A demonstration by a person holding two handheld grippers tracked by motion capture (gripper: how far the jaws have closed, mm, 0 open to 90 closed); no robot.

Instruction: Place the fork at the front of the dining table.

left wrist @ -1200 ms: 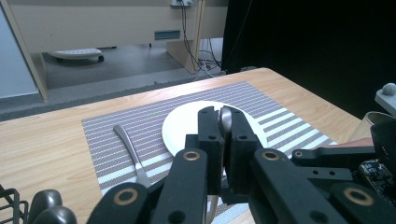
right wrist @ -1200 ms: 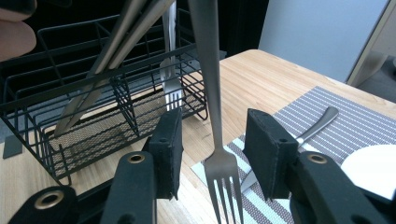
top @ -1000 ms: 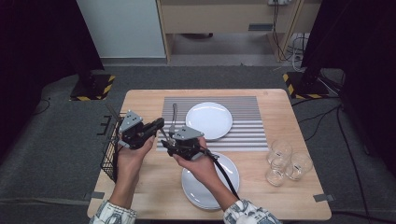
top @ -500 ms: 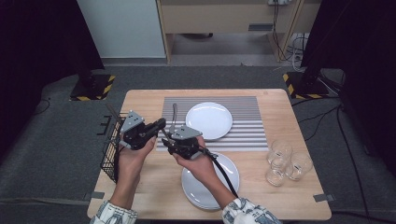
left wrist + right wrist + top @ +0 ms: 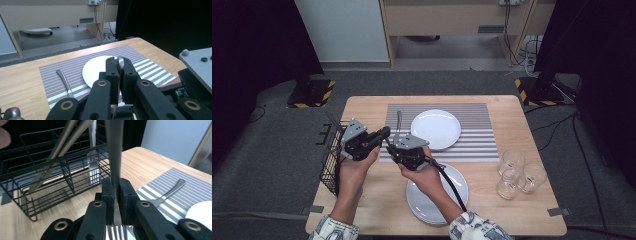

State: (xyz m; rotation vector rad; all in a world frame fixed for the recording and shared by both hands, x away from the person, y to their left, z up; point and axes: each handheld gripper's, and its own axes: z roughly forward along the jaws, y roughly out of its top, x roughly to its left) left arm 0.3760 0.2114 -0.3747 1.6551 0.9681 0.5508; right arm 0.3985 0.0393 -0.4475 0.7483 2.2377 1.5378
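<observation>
A metal fork (image 5: 114,157) is held up between my two grippers above the table's left part. My right gripper (image 5: 114,185) is shut on its handle after its jaws have just been closing, and the tines (image 5: 115,231) show low between the jaws. My left gripper (image 5: 118,64) is shut on the same handle near its rounded end (image 5: 120,60). In the high view the left gripper (image 5: 384,133) points right and the right gripper (image 5: 390,148) points left, tips close together. A second utensil (image 5: 398,124) lies on the striped placemat (image 5: 472,115).
A black wire basket (image 5: 330,161) with several utensils hangs at the table's left edge. One white plate (image 5: 435,129) sits on the placemat, and a stack of plates (image 5: 453,196) is at the front. Three glasses (image 5: 517,176) stand at the right.
Both hands keep their place. The right gripper's jaws have drawn together on the fork's handle.
</observation>
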